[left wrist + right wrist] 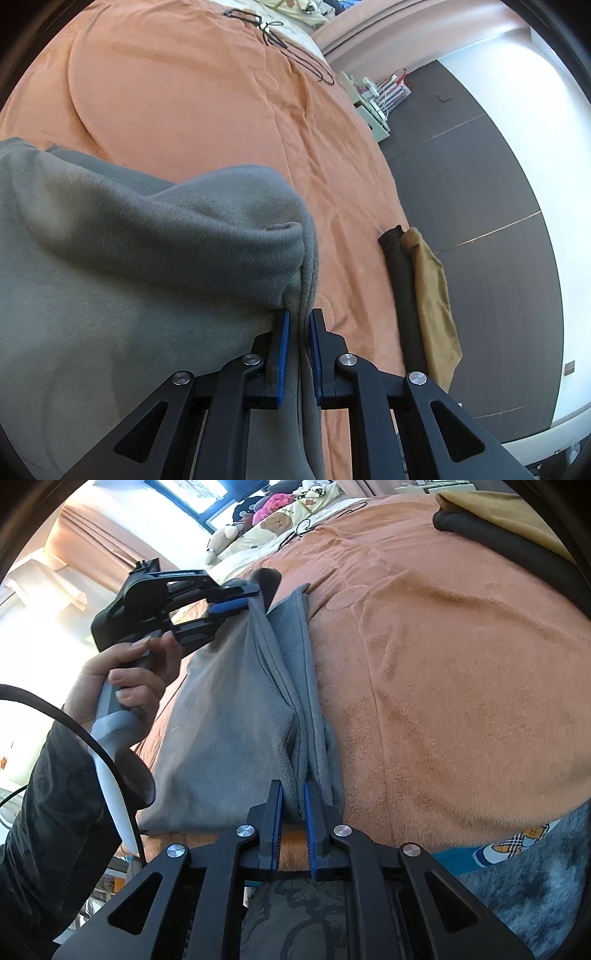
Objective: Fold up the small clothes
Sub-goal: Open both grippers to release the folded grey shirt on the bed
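Observation:
A grey fleece garment (147, 258) hangs folded between both grippers above the orange bed cover (207, 103). My left gripper (299, 317) is shut on one end of its doubled edge. In the right wrist view the same grey garment (236, 716) stretches from my right gripper (293, 790), which is shut on its near edge, up to the left gripper (236, 603) held in a hand, shut on the far edge. The cloth's lower part rests on the bed.
A black folded cloth (402, 295) and a tan folded cloth (432, 291) lie at the bed's right edge, also seen in the right wrist view (491, 528). Black cords (295, 55) lie far up the bed. Stuffed toys (266, 509) sit by the pillows. Dark floor (480, 192) lies beyond.

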`<state>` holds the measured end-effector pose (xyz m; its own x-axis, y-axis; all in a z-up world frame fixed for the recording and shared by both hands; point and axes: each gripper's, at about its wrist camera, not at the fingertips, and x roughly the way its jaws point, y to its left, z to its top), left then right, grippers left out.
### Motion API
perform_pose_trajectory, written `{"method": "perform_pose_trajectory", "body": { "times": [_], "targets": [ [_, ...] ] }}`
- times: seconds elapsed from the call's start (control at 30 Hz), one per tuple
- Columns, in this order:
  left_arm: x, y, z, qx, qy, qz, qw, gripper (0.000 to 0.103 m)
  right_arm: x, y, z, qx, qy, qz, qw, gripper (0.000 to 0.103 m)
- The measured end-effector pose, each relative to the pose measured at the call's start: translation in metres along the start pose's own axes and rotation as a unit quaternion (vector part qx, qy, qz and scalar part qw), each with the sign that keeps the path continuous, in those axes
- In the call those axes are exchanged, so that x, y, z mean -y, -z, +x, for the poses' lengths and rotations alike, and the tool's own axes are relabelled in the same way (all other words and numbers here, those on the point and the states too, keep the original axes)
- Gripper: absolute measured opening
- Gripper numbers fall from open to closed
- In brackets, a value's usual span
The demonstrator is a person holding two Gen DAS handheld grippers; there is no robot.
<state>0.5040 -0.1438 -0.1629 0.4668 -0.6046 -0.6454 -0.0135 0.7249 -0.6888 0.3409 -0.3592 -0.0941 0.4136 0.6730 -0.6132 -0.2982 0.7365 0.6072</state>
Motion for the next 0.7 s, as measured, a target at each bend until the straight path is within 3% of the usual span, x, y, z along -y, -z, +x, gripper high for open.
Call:
{"method": "perform_pose_trajectory", "body": {
  "times": [0.17,0.23,0.4,0.53,0.7],
  "targets": [
    [0.012,0.0,0.012,-0.019,0.022,0.012,0.9995,0.009,0.001,0.001,0.001,0.0,-0.001,0.007,1.0,0.007],
    [0.021,0.0,0.019,-0.032,-0.005,0.032,0.999,0.009,0.003,0.001,0.001,0.001,-0.004,0.011,1.0,0.006],
    [0.018,0.003,0.011,-0.038,-0.018,0.033,0.9986,0.011,0.003,0.003,-0.003,0.01,-0.005,0.016,1.0,0.004],
    [0.006,0.004,-0.009,-0.027,-0.026,0.027,0.9989,0.026,0.004,0.007,-0.006,0.015,-0.009,0.021,1.0,0.003],
    [-0.009,0.006,-0.038,-0.006,-0.05,0.028,0.9983,0.037,0.009,0.011,-0.011,0.022,-0.013,0.029,0.999,0.003]
  ]
}}
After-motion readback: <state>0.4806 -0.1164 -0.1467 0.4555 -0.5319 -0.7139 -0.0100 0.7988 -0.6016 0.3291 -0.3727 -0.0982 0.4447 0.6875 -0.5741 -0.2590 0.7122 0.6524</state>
